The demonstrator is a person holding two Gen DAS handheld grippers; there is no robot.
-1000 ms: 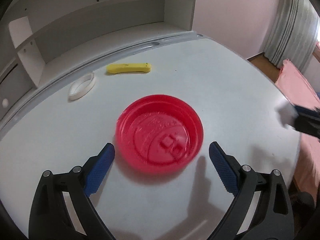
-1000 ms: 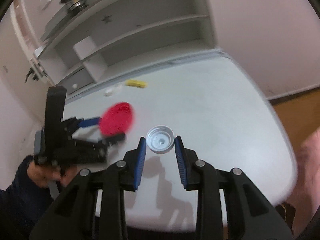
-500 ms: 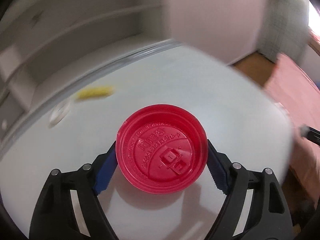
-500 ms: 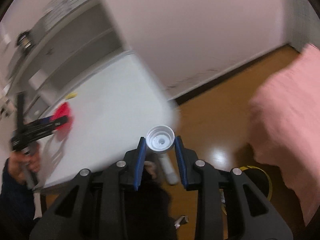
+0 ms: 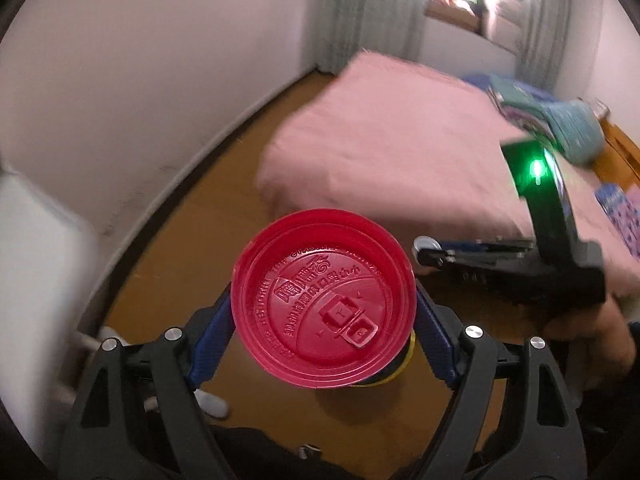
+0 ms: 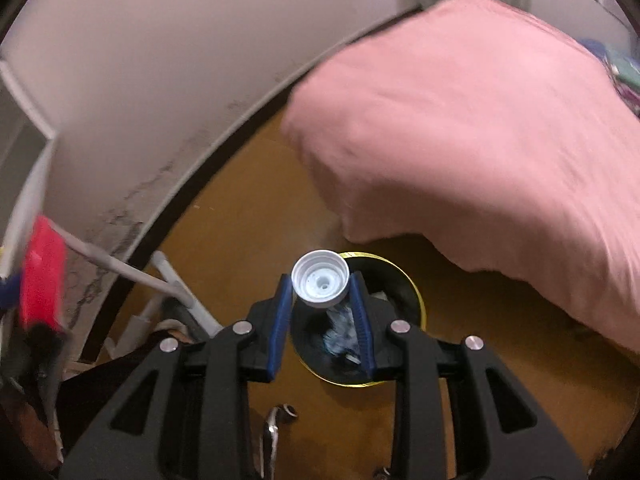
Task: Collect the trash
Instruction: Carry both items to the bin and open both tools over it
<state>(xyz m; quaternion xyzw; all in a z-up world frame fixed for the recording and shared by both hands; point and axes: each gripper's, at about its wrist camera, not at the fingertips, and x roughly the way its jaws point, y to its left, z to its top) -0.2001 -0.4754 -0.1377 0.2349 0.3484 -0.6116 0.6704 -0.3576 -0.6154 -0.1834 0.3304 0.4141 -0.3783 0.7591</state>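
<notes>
Trash in transit: two lids carried off the desk toward a bin on the floor.

Red lid (image 5: 324,300) is clamped across its rim by the left tongs (image 5: 325,320), held in the air above the wooden floor (image 5: 224,200); white cap (image 6: 320,283) is pinched between the pads of the right tongs (image 6: 321,308), directly above a yellow-rimmed bin (image 6: 414,292) that already holds some crumpled scraps. Judged from this, pickup is done for both pieces and neither has been dropped; release into the bin remains, the white cap being nearer to it. Count: one red lid, one white cap, one bin, two tongs. A pink bed (image 6: 480,112) lies beside the bin; only a blurred white corner of the desk (image 5: 36,248) shows.
</notes>
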